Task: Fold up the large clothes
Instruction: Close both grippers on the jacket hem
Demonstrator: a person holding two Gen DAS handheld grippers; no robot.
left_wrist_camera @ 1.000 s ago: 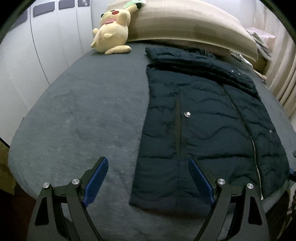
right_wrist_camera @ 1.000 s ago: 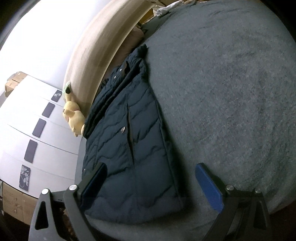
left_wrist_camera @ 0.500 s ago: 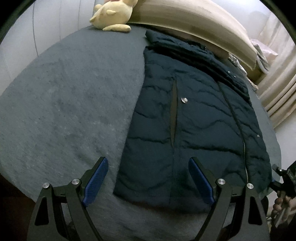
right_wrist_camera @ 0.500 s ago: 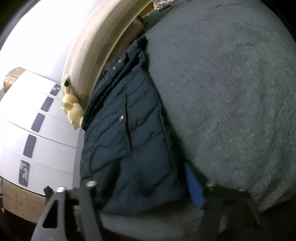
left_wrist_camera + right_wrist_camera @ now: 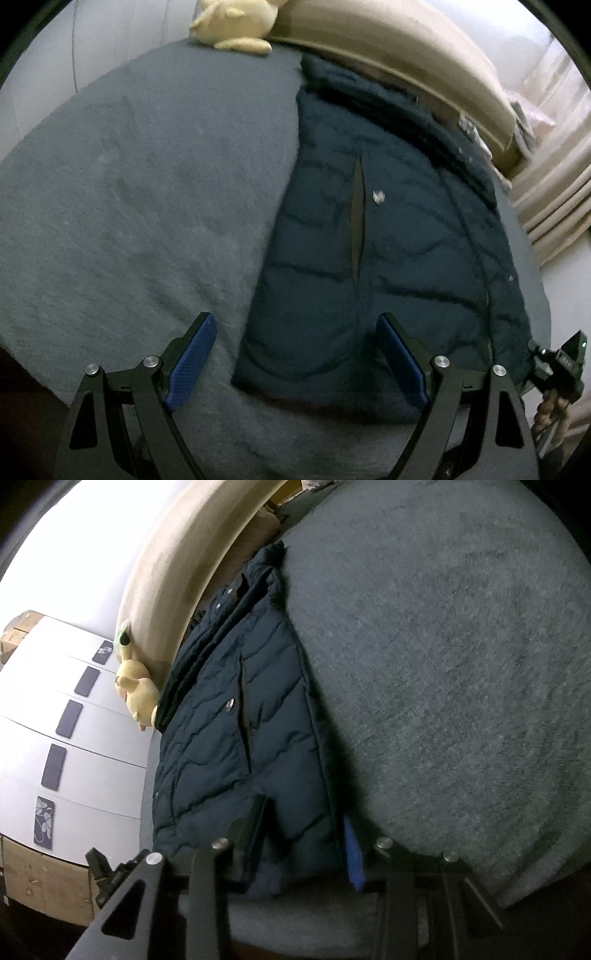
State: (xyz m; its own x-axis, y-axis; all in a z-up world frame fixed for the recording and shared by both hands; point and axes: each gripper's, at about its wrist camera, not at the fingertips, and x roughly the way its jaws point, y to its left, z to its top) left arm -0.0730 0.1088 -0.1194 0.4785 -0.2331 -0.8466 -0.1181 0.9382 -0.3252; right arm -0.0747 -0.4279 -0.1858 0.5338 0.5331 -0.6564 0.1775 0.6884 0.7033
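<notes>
Our right tongs closing around the dark navy quilted jacket's near hem; left tongs spread wide over its left edge; grey bed bare leftward.

Plush toy top cut off by frame edge; jacket hem hidden behind right gripper.

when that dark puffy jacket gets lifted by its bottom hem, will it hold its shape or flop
Likely flop: the quilted jacket lies limp on the bed, with no stiff parts showing. Its puffed panels suggest it is light for its bulk. The shell may be slick, so the hem bunched between the right gripper's closing jaws could slip.
</notes>
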